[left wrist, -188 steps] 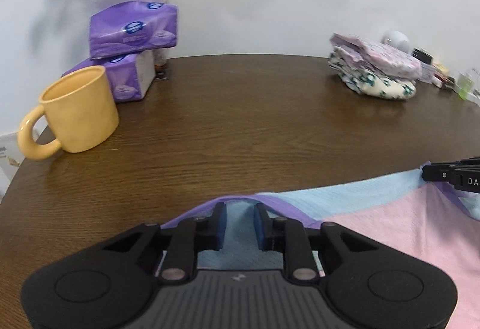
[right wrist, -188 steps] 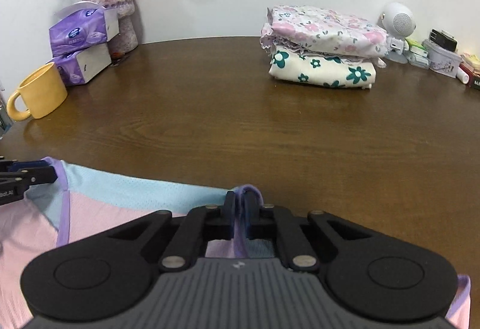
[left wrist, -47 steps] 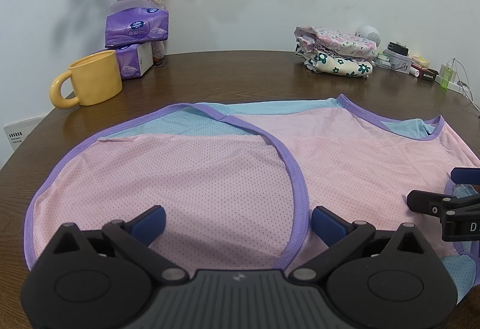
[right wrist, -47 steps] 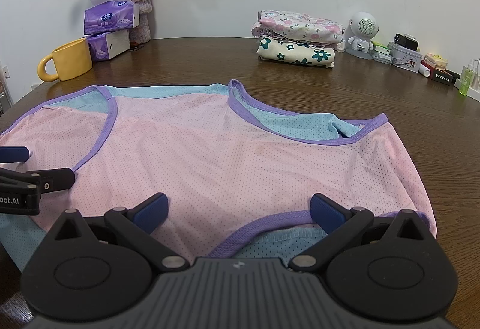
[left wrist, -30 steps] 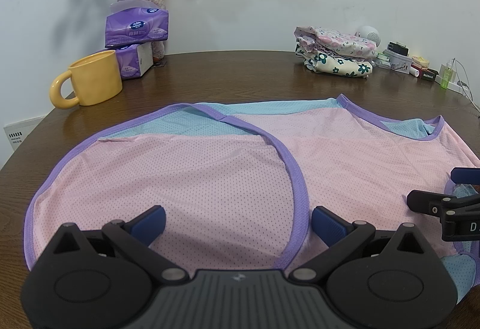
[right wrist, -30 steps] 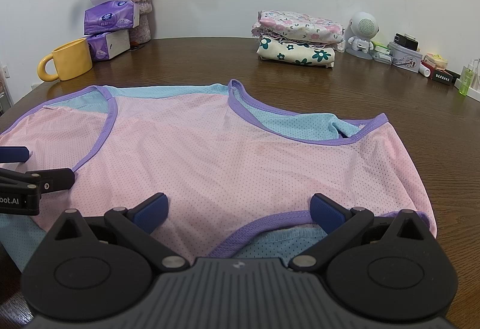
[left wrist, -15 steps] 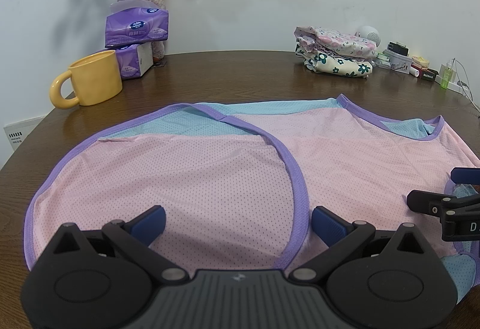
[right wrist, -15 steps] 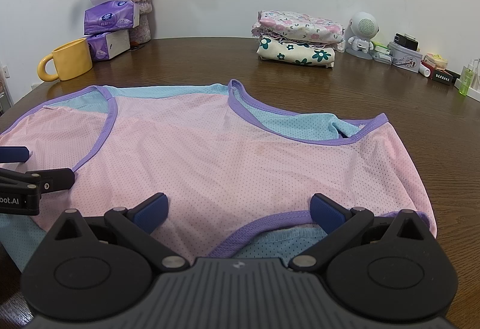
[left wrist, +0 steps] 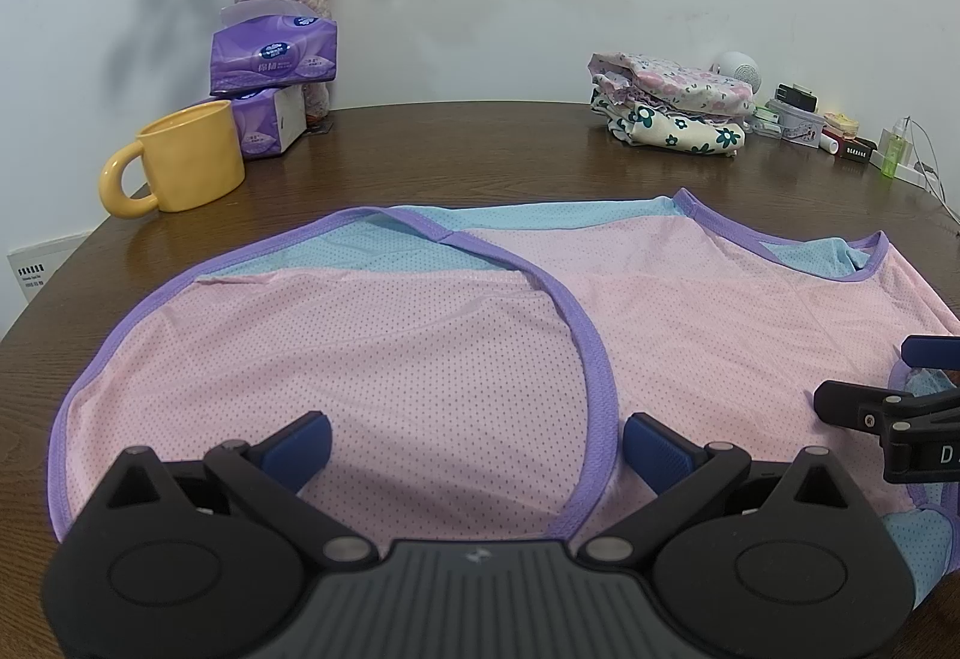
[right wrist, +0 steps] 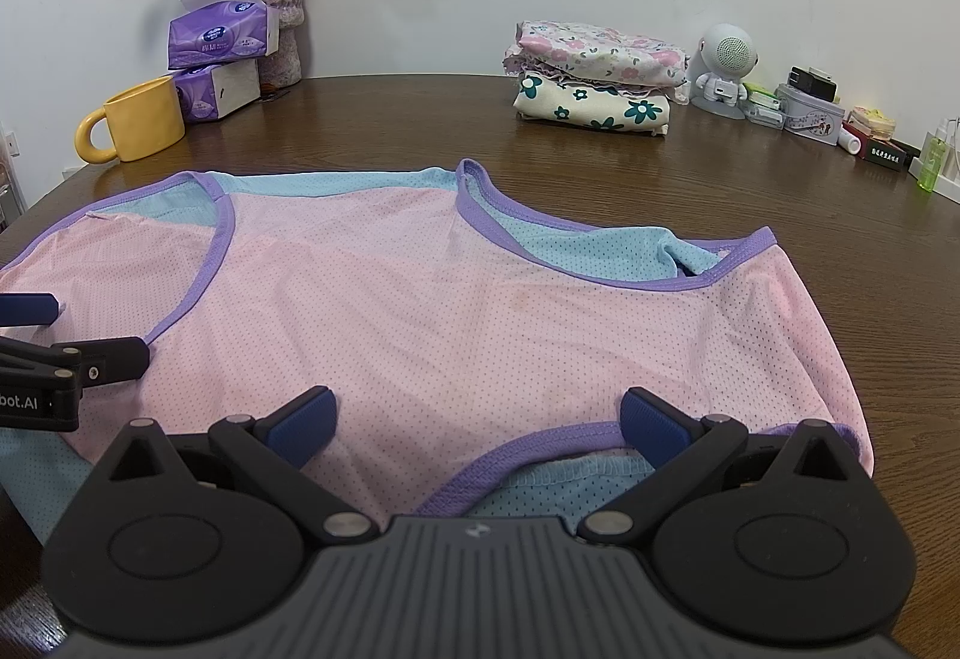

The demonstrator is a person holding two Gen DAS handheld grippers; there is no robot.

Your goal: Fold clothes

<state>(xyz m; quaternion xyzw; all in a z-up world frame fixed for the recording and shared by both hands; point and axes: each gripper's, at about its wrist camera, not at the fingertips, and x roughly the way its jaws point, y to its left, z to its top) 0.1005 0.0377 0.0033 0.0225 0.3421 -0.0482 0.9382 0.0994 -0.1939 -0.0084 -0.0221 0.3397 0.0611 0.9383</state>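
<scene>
While the top [right wrist: 480, 311] lies spread flat on the near desk [right wrist: 750, 191], both hand-held grippers, left [left wrist: 474, 440] and right [right wrist: 477, 419], hover wide open over its near edge, holding nothing. Next, pinch matching purple-trimmed corners squarely so the fold lands even.
</scene>
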